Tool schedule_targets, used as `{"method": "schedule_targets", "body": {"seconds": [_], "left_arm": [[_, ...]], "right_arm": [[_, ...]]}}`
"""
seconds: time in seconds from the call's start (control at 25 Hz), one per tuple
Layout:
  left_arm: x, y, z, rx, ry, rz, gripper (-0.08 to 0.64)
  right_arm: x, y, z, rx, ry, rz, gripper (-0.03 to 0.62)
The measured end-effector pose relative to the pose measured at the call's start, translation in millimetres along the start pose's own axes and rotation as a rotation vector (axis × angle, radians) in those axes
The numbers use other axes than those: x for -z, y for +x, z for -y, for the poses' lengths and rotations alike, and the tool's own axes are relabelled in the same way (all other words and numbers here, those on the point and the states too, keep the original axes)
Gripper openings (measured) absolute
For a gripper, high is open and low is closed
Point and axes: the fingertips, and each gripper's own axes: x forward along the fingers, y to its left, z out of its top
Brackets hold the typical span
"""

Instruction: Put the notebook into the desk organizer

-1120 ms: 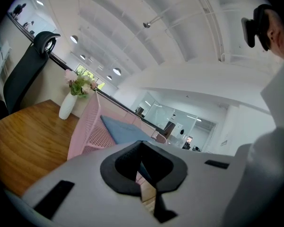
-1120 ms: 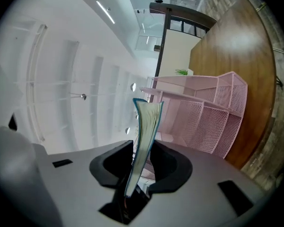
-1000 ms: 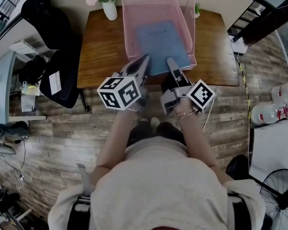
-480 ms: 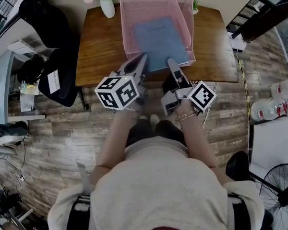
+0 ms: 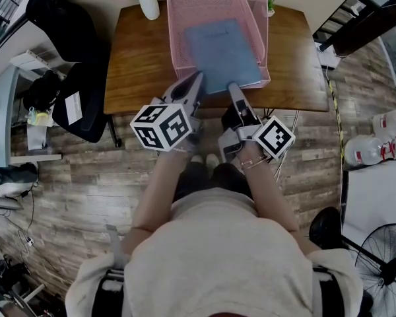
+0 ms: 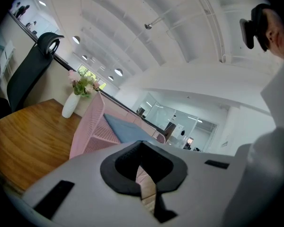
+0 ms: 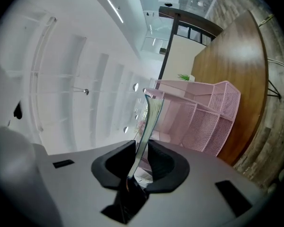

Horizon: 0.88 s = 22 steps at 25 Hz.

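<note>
A blue notebook point(image 5: 221, 51) lies flat in the pink mesh desk organizer point(image 5: 175, 32) on the wooden table point(image 5: 138, 65), its near edge sticking out over the tray's front. My right gripper point(image 5: 233, 88) is at that near edge. In the right gripper view the notebook point(image 7: 149, 122) runs edge-on down between the jaws of the right gripper point(image 7: 139, 162), which have just been closing and now pinch it. My left gripper point(image 5: 198, 81) is beside the notebook's near left corner, shut with nothing held. The left gripper view shows the organizer point(image 6: 92, 126) and the notebook point(image 6: 125, 129) ahead.
A white vase of flowers point(image 5: 148, 2) stands at the table's back left, and a small plant point(image 5: 271, 10) behind the organizer. A black office chair point(image 5: 72, 78) is left of the table. Water bottles point(image 5: 376, 147) and a fan point(image 5: 383, 263) stand on the floor at right.
The right gripper has rolled slightly at the notebook's near edge. The notebook sits a little deeper in the organizer. The left gripper has stayed put.
</note>
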Motion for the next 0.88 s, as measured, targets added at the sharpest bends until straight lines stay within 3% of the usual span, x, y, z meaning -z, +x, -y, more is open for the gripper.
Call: {"method": "schedule_targets", "body": {"seconds": [0.88], "left_arm": [[-11,6,-13,-0.005,-0.015,0.01,0.0]], "right_arm": [[-8,29,5,-0.009,0.018,-0.018,0.061]]}}
